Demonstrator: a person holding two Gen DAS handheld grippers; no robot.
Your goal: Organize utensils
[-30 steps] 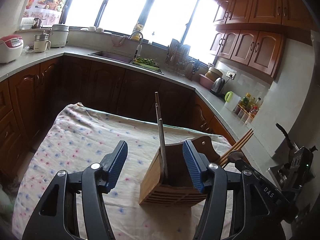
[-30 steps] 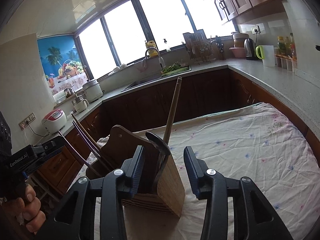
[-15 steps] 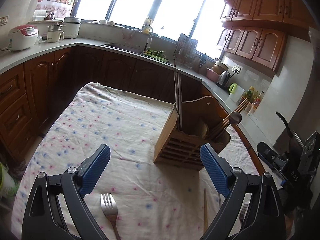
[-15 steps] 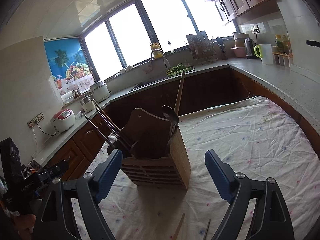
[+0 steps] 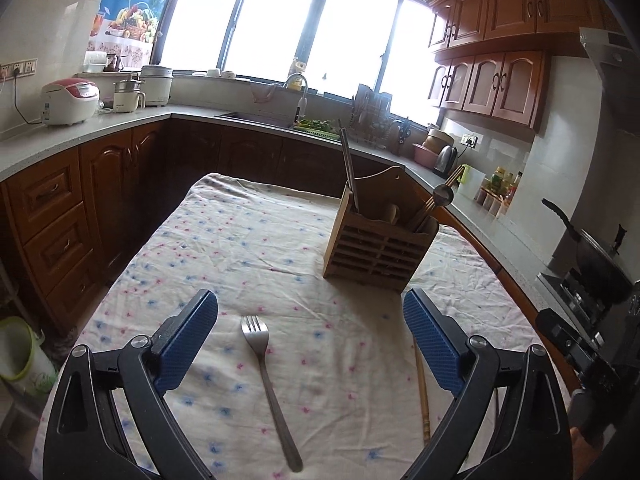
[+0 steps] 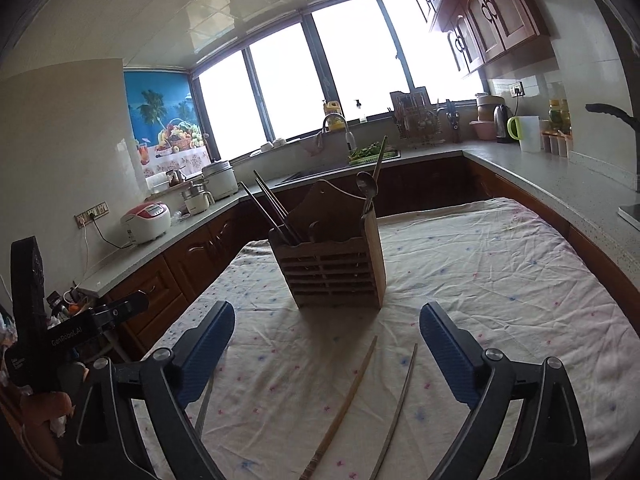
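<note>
A wooden utensil holder [image 5: 380, 236] stands on the cloth-covered table and holds chopsticks and a spoon; it also shows in the right wrist view [image 6: 334, 258]. A metal fork [image 5: 268, 380] lies on the cloth between the jaws of my left gripper [image 5: 310, 340], which is open and empty. A wooden chopstick [image 5: 421, 392] lies by its right finger. My right gripper [image 6: 326, 350] is open and empty. Two loose chopsticks, one wooden [image 6: 348, 400] and one thin [image 6: 396, 412], lie between its jaws.
The table [image 5: 248, 240] has a white floral cloth. Kitchen counters and wooden cabinets [image 5: 100, 184] surround it. A rice cooker [image 5: 70, 100] sits at the left, a sink [image 5: 260, 118] at the back, a stove with a pan [image 5: 592, 256] at the right.
Both grippers have opened wide and pulled back from the holder. The fork and the loose chopsticks on the cloth have come into view.
</note>
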